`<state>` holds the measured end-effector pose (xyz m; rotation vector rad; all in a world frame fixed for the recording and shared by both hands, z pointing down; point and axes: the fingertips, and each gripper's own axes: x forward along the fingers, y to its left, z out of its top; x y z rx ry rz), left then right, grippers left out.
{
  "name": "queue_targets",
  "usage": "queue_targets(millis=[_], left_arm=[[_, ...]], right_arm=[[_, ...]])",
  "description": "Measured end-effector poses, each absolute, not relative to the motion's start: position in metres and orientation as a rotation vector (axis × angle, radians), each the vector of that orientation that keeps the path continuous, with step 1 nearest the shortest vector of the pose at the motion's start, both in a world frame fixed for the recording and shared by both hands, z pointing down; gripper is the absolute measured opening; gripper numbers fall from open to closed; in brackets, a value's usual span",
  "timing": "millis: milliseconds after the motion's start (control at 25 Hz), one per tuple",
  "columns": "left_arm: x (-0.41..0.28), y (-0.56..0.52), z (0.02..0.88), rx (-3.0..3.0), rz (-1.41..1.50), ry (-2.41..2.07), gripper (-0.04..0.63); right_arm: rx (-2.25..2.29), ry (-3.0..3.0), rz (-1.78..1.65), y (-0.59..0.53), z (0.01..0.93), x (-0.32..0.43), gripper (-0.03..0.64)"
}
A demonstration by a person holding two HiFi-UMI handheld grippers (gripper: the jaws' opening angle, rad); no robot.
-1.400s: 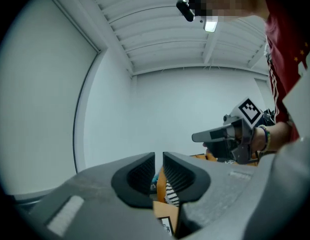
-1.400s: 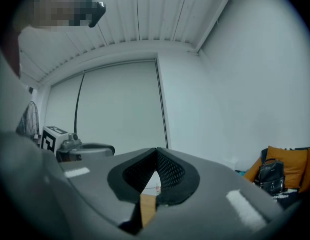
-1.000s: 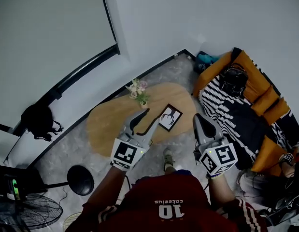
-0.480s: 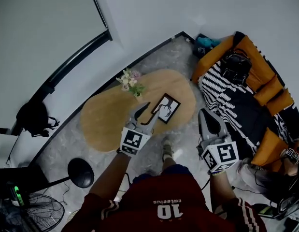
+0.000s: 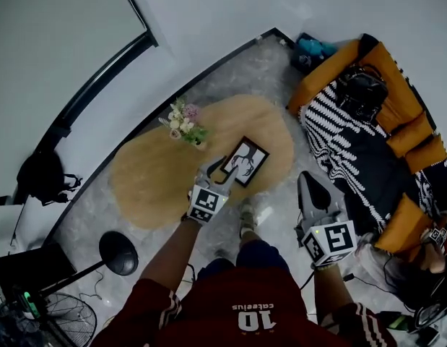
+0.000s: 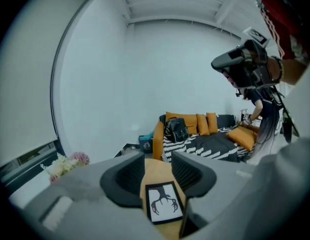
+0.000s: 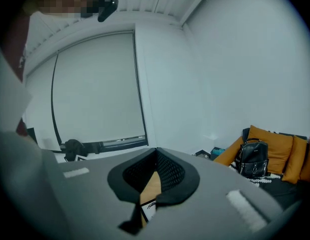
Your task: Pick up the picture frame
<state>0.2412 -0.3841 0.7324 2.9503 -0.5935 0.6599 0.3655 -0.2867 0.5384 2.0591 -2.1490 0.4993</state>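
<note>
Left tool (image 5: 220, 170) nearer picture frame (image 5: 245, 161)

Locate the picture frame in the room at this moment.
In the head view, the picture frame lies flat on the right half of the oval wooden table, right of the flowers, just ahead of the open left gripper.

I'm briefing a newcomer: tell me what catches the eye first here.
A black picture frame with an antler print lies on the oval wooden table, mid-room. The left tool, jaws just opened wide and empty, lines up on it. An orange sofa with a striped blanket fills the right side.
</note>
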Motion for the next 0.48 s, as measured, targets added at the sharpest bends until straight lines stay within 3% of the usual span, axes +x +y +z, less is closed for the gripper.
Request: queue_targets(millis=[480], left_arm=[[0.266,-0.42,0.916,2.825,1.029,-0.56,0.163]], right_arm=[[1.997,-2.163,0.635,-0.319,0.614,0.388,-0.006]])
